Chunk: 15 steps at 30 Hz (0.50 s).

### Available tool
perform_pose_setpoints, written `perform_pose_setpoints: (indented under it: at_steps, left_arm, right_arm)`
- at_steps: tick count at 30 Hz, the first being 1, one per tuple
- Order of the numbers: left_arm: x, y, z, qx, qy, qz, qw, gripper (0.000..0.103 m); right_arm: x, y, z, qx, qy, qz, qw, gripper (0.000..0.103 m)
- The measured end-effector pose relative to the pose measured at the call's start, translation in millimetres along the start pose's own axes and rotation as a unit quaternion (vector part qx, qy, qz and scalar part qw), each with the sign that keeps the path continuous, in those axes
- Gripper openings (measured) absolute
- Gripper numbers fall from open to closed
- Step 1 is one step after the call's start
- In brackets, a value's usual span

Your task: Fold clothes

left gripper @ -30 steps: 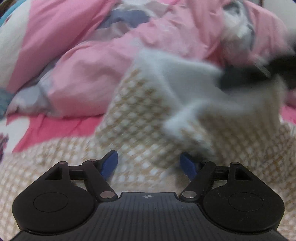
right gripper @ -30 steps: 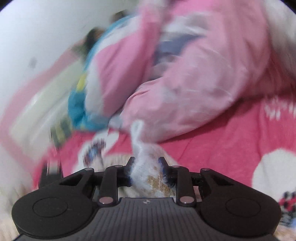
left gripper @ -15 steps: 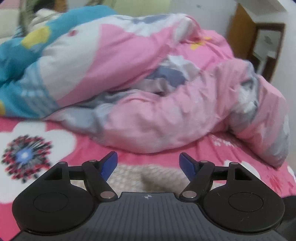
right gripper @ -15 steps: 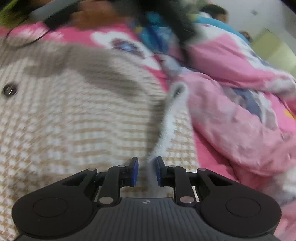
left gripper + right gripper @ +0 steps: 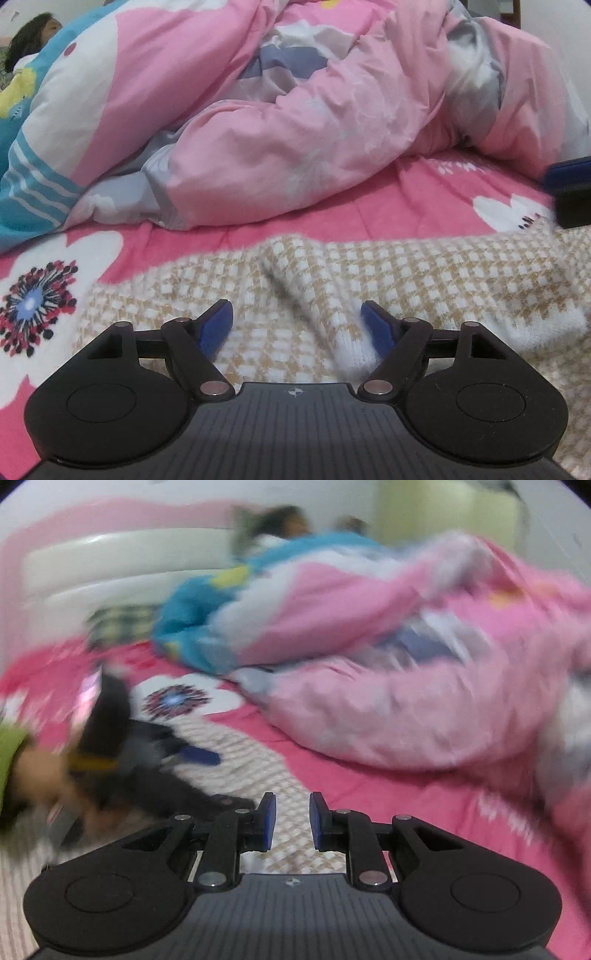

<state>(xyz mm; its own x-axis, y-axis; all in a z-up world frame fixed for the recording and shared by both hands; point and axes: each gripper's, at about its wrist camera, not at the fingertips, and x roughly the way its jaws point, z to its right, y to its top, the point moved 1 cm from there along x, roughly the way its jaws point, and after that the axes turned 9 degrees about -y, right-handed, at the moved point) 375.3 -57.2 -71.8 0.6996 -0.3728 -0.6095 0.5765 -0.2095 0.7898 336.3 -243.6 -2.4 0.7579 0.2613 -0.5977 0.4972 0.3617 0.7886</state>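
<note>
Nearest, the left gripper (image 5: pixel 297 328) is hovering with jaws wide over a beige checked knit garment (image 5: pixel 388 280), gripping nothing. The right gripper (image 5: pixel 292 821) is showing narrow, empty jaws above the garment's edge. The garment is lying rumpled on the pink flowered bed (image 5: pixel 406 206). Beyond, a pink quilt (image 5: pixel 295 147) is bulging close; a fold could snag it.

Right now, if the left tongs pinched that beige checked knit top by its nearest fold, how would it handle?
The beige checked knit top would probably go floppy and drape, since it already lies in soft folds. Its fuzzy weave suggests decent grip, not slipperiness. It looks light, though thick, so one pinch may lift only one layer.
</note>
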Motion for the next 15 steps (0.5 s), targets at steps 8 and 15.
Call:
perform_pose_setpoints:
  at_steps: [8,15]
  left_arm:
    - [5.0,-8.9,7.3,0.013,0.014,0.016,0.9997,0.080]
    - [7.3,-12.0,9.3,0.015,0.014,0.016,0.9997,0.080]
  right_arm:
    - [64.4,-25.4,7.3,0.052,-0.074,-0.096,0.991,0.018]
    - [52.3,-50.0,-3.9,0.064,-0.063,-0.122,0.988,0.018]
